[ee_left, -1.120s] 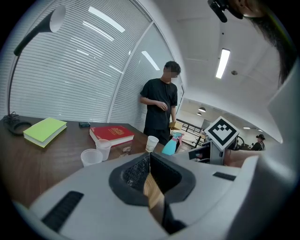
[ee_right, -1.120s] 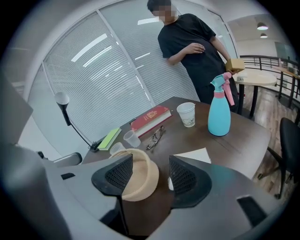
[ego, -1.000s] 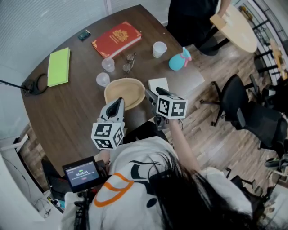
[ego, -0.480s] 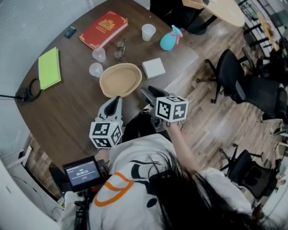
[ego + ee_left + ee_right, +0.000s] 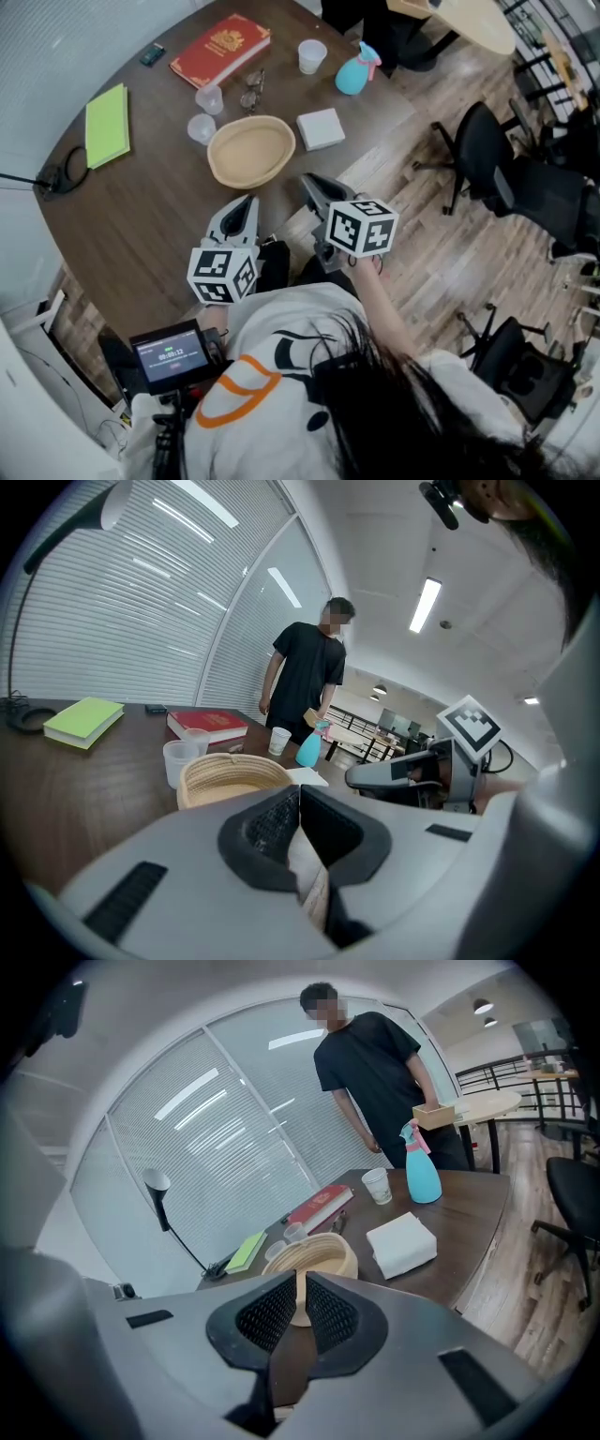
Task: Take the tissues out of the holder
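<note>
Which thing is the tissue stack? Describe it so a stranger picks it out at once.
On the dark brown table, find the woven basket near its middle. Just right of it in the head view, close to the table's edge, lies the tissue stack: the only flat, white, square block, unlike the upright blue spray bottle and paper cup beyond it.

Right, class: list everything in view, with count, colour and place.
table: one, brown, centre
basket: one, tan, near side
tissues: one stack, white, beside basket
plastic cups: two, clear, beside basket
paper cup: one, white, far side
spray bottle: one, blue, beside paper cup
book: one, red, far side
notebook: one, green, left side
glasses: one pair, dark, beside book
chairs: several, black, right floor
left gripper: one, grey, jaws together
right gripper: one, grey, jaws just closed, empty
</note>
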Demonstrator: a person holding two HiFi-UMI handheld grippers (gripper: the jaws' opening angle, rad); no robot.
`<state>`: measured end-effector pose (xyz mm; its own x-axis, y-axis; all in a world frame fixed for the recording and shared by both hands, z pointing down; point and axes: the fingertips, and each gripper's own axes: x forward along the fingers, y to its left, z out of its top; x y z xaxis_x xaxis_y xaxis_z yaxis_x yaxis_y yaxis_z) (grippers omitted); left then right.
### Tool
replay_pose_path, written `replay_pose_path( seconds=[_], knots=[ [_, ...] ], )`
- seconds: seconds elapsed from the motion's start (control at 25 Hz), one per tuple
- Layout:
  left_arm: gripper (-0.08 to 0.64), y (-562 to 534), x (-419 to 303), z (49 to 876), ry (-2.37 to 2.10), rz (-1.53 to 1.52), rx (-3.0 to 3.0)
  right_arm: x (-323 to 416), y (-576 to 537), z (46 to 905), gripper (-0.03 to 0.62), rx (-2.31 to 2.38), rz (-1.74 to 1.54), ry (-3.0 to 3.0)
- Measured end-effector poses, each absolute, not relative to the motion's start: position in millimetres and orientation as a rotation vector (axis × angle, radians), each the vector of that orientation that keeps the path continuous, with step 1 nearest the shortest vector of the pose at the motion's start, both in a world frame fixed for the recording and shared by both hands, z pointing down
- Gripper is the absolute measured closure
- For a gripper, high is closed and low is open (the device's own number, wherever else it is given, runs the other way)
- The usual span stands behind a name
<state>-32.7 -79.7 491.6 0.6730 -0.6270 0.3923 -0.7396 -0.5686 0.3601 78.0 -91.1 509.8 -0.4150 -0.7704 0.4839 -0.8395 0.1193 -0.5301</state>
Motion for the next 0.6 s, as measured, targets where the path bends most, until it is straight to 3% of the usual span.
replay_pose_path(
  seconds=[0.6],
  knots=[
    [0.558,46.3,64.0,481.6,-1.112,0.294,2.396,158.5,21.5,490.7,0.566,1.574,1.132,-2.367]
  ],
)
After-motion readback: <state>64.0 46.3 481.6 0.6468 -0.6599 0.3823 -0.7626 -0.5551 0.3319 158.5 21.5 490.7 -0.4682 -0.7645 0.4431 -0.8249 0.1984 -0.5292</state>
